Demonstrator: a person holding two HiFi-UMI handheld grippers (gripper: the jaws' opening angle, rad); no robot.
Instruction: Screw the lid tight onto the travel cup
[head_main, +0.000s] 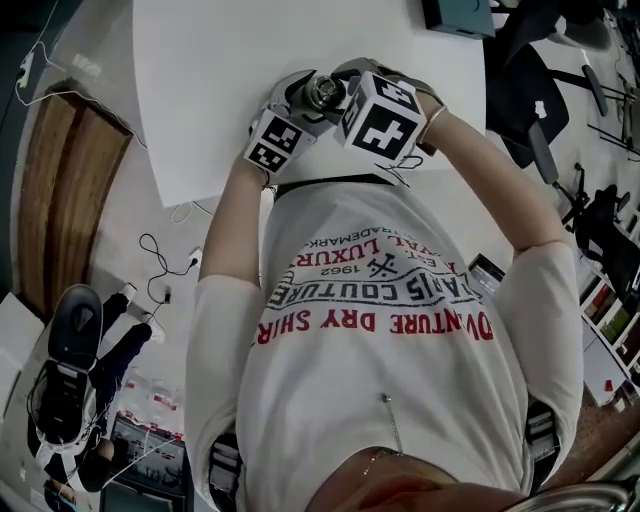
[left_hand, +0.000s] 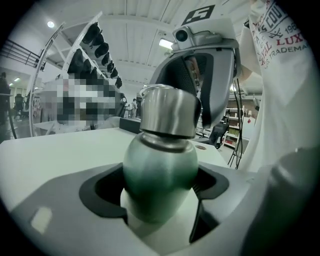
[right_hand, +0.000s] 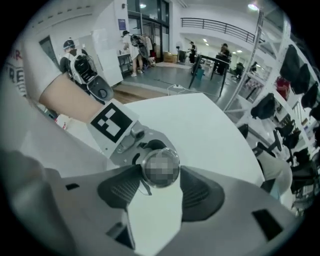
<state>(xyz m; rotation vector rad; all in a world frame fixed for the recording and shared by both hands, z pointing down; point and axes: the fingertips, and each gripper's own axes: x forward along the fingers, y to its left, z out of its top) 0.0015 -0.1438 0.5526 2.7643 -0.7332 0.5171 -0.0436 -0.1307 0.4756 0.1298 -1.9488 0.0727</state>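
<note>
Travel cup (left_hand: 160, 170): clamped at green body by left tongs (left_hand: 159, 187), held above bench (head_main: 300, 60) edge, close to chest, presumably to stop rotation. Lid (right_hand: 160, 167): steel, seated on cup neck, pinched at both sides by right tongs (right_hand: 159, 175), end-on, apparently for twisting tight. Count: 1 cup, 1 lid, 2 tongs, both gripping.

Head cam sits way above the travel cup (head_main: 322, 93), staring steeply down past the shirt (head_main: 400, 330) at the bench (head_main: 230, 60). The left tongs (left_hand: 159, 192) cam is jammed against the cup's side, looking across the bench. The right tongs (right_hand: 161, 172) cam faces the lid (right_hand: 160, 167) end-on, close too. All three share the cup.
</note>
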